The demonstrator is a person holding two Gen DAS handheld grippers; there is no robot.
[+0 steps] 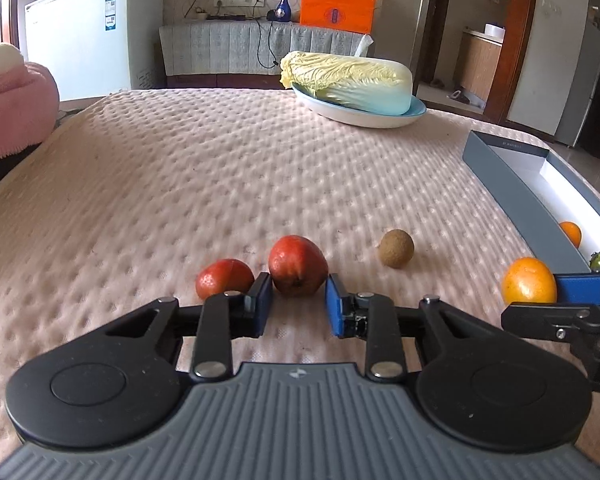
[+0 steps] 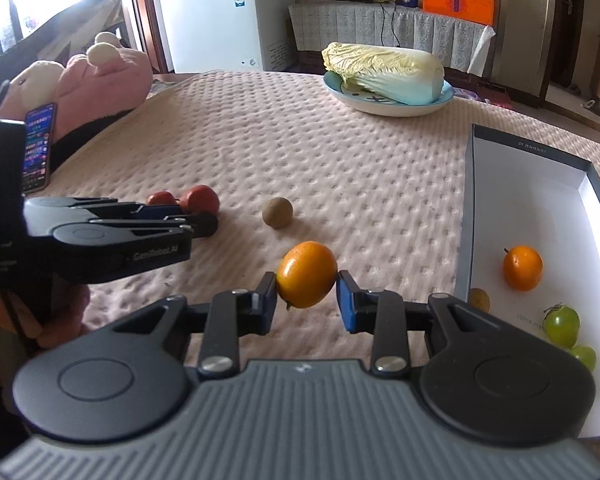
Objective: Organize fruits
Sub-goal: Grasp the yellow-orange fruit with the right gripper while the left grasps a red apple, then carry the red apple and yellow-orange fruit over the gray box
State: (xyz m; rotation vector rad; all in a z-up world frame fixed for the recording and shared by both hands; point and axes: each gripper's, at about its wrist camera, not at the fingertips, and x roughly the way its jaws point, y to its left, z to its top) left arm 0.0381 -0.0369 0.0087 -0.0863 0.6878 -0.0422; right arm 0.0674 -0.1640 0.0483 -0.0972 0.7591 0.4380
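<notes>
On the pink quilted cloth, my left gripper is shut on a red pear-shaped fruit, one blue pad against each side. A second red fruit lies just to its left. My right gripper is shut on an orange fruit and holds it a little above the cloth, left of the box. A brown kiwi-like fruit lies loose between the two grippers. The grey box with a white floor holds another orange, green fruits and a small yellowish fruit.
A napa cabbage lies on a white plate at the far side. A pink plush toy and a phone sit at the left edge. A white freezer and a covered sideboard stand beyond the table.
</notes>
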